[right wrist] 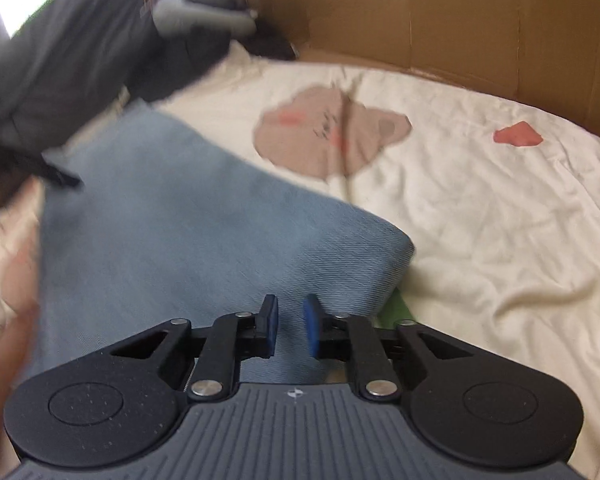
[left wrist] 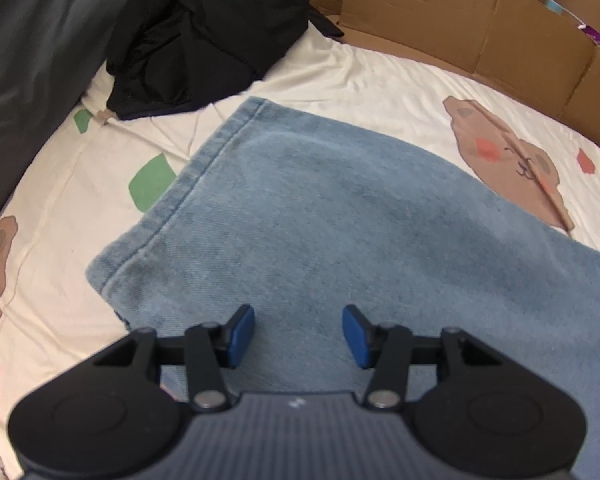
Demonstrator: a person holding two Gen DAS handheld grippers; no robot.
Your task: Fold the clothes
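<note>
While the folded light-blue denim garment [left wrist: 340,216] lies flat on the cream cartoon-print bedsheet [right wrist: 480,216], we hover our left gripper [left wrist: 299,336], fingers apart, and right gripper [right wrist: 291,330], fingers nearly together, empty. Next we likely pinch an edge.

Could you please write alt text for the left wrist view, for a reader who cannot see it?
The left claw, jaws open with nothing between them, hovers over a light blue denim garment spread flat on a cream bedsheet printed with brown animals. A crumpled black garment lies beyond, with a brown cardboard wall along the far side.
</note>
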